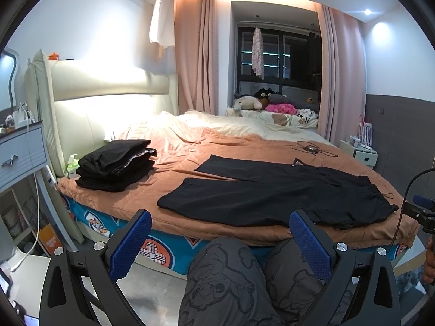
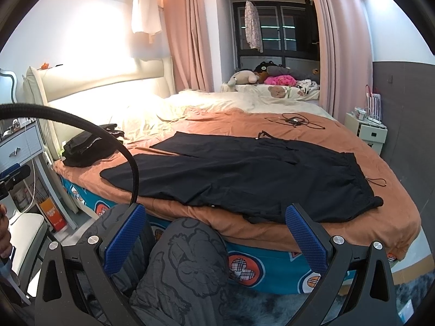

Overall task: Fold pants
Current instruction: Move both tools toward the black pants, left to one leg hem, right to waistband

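Note:
Black pants (image 1: 277, 193) (image 2: 239, 171) lie spread flat on the orange bedspread (image 1: 217, 146), legs pointing left toward the headboard, waistband with a drawstring on the right. My left gripper (image 1: 220, 222) is open, held back from the bed's near edge above the person's knees, nothing between its blue pads. Off the near edge by the waist end, my right gripper (image 2: 214, 217) stands open and holds nothing. Neither touches the pants.
A stack of folded black clothes (image 1: 117, 164) (image 2: 84, 149) sits at the bed's left near the headboard. A cable and small device (image 1: 310, 149) lie beyond the pants. The person's patterned grey trouser knees (image 1: 225, 279) press near the mattress side. Nightstands flank the bed.

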Demonstrator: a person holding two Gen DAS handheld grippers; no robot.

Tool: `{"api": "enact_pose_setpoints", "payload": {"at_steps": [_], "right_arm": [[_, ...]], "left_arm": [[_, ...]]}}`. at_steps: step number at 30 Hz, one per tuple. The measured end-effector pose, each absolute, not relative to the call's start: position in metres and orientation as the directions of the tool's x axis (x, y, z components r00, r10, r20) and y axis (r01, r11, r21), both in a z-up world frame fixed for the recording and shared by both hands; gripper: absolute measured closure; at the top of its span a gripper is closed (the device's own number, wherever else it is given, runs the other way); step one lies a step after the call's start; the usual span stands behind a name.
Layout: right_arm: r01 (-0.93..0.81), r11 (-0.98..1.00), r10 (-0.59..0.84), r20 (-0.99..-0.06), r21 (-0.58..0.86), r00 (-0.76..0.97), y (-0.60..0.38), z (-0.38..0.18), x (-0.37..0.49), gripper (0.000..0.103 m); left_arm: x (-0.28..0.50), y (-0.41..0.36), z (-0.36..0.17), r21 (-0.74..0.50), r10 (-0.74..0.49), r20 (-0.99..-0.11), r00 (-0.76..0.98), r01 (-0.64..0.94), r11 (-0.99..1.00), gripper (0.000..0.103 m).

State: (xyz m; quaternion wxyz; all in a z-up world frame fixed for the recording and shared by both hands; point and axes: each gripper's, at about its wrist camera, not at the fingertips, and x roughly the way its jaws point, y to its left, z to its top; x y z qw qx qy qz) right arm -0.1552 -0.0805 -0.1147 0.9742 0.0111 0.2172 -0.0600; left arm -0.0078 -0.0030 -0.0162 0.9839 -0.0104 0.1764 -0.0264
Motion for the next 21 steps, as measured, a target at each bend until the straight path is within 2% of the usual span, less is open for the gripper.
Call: {"api": "enact_pose_setpoints", "payload": {"at_steps": [21], "right_arm": [[0.181, 0.982, -0.139, -0.448, 0.052, 0.883, -0.103, -0.126, -0.123, 0.0]], "left_arm": [[0.038, 0.022, -0.021, -0.054, -0.037, -0.4, 0.916, 0.017, 0.998, 0.001]]}}
